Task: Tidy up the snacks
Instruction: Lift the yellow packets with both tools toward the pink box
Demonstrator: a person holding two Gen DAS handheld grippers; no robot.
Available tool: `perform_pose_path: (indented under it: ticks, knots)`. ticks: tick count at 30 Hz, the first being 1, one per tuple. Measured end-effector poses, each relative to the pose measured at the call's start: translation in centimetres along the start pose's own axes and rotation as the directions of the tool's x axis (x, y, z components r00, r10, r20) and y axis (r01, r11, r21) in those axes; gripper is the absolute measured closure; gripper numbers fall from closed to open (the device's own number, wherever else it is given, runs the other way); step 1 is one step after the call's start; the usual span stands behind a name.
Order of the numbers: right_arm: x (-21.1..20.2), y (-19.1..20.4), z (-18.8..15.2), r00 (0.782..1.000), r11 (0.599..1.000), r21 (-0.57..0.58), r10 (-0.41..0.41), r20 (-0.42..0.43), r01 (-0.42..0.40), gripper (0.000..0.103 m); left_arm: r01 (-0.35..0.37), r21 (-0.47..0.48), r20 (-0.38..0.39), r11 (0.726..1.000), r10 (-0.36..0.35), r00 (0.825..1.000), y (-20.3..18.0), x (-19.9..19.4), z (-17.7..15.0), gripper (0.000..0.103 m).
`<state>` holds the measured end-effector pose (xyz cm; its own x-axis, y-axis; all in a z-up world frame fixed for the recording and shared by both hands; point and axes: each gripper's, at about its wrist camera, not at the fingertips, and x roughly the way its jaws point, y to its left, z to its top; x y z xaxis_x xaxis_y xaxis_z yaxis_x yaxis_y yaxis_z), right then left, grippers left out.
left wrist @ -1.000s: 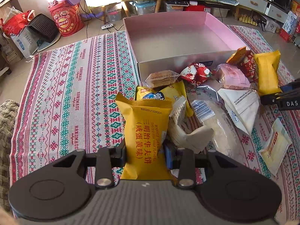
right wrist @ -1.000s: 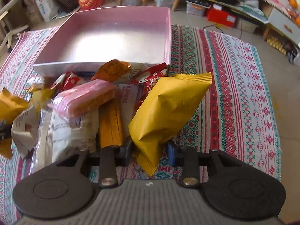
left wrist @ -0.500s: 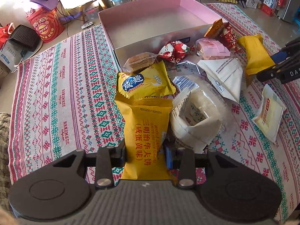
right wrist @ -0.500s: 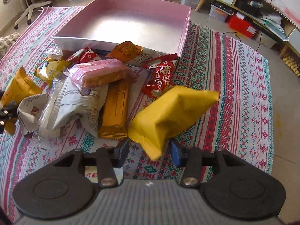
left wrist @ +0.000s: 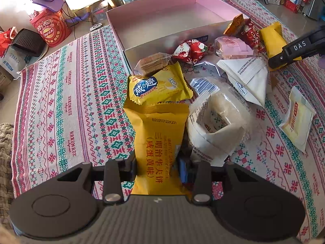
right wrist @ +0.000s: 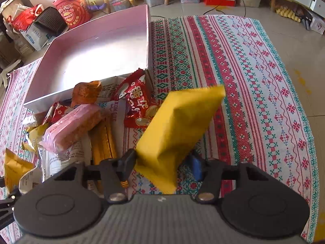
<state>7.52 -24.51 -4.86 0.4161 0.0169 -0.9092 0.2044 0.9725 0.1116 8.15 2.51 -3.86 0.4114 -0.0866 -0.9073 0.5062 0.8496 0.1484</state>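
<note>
In the left wrist view, my left hand-held gripper (left wrist: 157, 168) sits at the bottom centre of the frame, clenched on the lower end of a yellow wafer packet (left wrist: 159, 140) that stands up between its fingers toward the middle of the picture. Just above that packet lies a smaller yellow biscuit bag (left wrist: 158, 87) with a blue round label, and to the right of it a heap of white and clear wrappers (left wrist: 215, 126). The pink box (left wrist: 162, 14) fills the upper centre, open and bare inside, resting on the striped woven cloth (left wrist: 61, 101). Along its near wall sit a brown biscuit pack (left wrist: 153, 62), a red candy bag (left wrist: 190, 50) and a pink wrapped cake (left wrist: 233, 47). At the upper right my right hand-held gripper (left wrist: 273, 64) reaches in with a yellow packet between its fingers, and a pale sachet (left wrist: 297, 120) lies alone at the right edge. In the right wrist view, my right hand-held gripper (right wrist: 162, 164) is at the bottom centre, its jaws closing on a plain yellow packet (right wrist: 178, 130) that tilts up toward the right of centre; the left finger touches it, and I cannot tell whether the blue pad on the right does. The pink box (right wrist: 97, 48) lies at the upper left, with the red bag (right wrist: 136, 101), an orange packet (right wrist: 86, 90) and the pink cake (right wrist: 75, 126) below it, and the cloth (right wrist: 254, 81) spreads across the right half.
</note>
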Motion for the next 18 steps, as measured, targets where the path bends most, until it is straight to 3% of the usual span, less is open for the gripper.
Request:
perform_pose_path:
  ticks: [9, 18]
  knots:
    - [-2.0, 3.4, -1.4, 0.989, 0.954, -0.267, -0.117, 0.09, 0.137, 0.076, -0.064, 0.034, 0.022, 0.997, 0.064, 0.998, -0.5, -0.3, -0.5, 0.059]
    - [-4.4, 3.0, -2.1, 0.983, 0.945, -0.289, -0.116, 0.14, 0.153, 0.077, -0.114, 0.016, 0.109, 0.993, 0.112, 0.988, 0.3, -3.1, -0.5, 0.06]
